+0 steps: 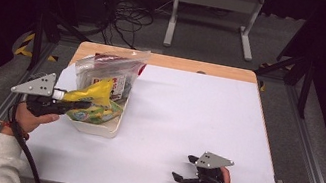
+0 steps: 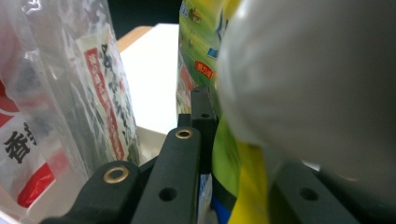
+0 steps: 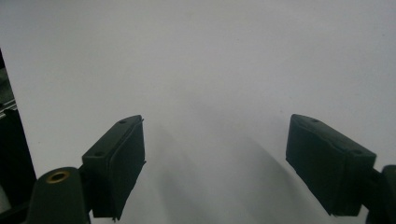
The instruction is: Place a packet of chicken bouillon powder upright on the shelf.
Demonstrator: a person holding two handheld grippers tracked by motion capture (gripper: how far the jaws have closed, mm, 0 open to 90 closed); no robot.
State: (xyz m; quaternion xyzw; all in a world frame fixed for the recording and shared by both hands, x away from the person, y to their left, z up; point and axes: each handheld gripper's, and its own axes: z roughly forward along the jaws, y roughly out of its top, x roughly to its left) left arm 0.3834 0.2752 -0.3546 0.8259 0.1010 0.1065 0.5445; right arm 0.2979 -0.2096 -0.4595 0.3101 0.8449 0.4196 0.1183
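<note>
— What sits around the yellow packet [image 1: 95, 92]?
— One white tub [image 1: 99, 126] on the surface [image 1: 186, 121], one clear bag [image 1: 109, 69] just behind. Left gripper [image 1: 78, 103] jaws pinch the packet above the tub.
— The right gripper [image 1: 184, 169]?
— Jaws spread, holding nothing.
</note>
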